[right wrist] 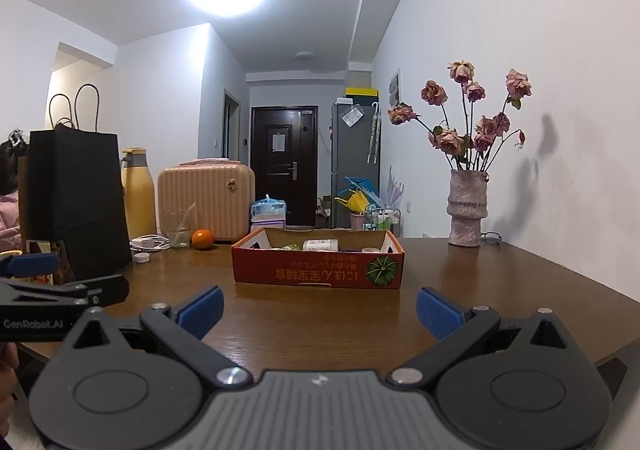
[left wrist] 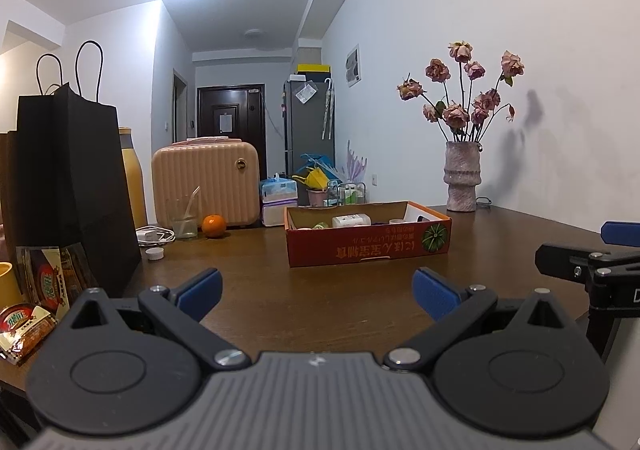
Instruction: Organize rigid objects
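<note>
- Left claw (left wrist: 318,292), left wrist view: jaws spread wide, holding nothing, low over the worktop (left wrist: 248,270). The cardboard box (left wrist: 368,240) of small items lies ahead and slightly right of it, long axis crosswise to the fingers. An orange (left wrist: 214,226) and a white cap (left wrist: 155,254) lie ahead-left.
- Right claw (right wrist: 320,310), right wrist view: jaws equally wide, empty. The box sits dead ahead, so this claw is judged better aligned; loose items lie left, nearer the left claw.
</note>
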Demonstrator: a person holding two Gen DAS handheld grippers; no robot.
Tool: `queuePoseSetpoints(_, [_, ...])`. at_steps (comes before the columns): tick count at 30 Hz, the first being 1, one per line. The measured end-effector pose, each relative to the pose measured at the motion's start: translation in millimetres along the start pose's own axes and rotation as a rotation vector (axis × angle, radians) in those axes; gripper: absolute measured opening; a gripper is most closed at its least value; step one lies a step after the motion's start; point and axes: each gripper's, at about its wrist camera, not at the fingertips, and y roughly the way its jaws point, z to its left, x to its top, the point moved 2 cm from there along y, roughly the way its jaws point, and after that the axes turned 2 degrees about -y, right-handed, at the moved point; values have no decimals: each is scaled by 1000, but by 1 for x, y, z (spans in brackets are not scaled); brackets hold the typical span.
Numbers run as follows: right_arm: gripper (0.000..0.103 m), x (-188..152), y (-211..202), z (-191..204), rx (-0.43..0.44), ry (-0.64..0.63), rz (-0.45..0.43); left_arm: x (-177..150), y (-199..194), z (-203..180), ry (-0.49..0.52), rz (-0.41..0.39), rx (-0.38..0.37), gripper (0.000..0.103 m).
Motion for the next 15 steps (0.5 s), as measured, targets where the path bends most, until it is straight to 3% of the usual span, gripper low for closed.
queuePoseSetpoints(15, [103,-1,1,-1,-2,3,1,0,-1,-1,2,-1,1,103])
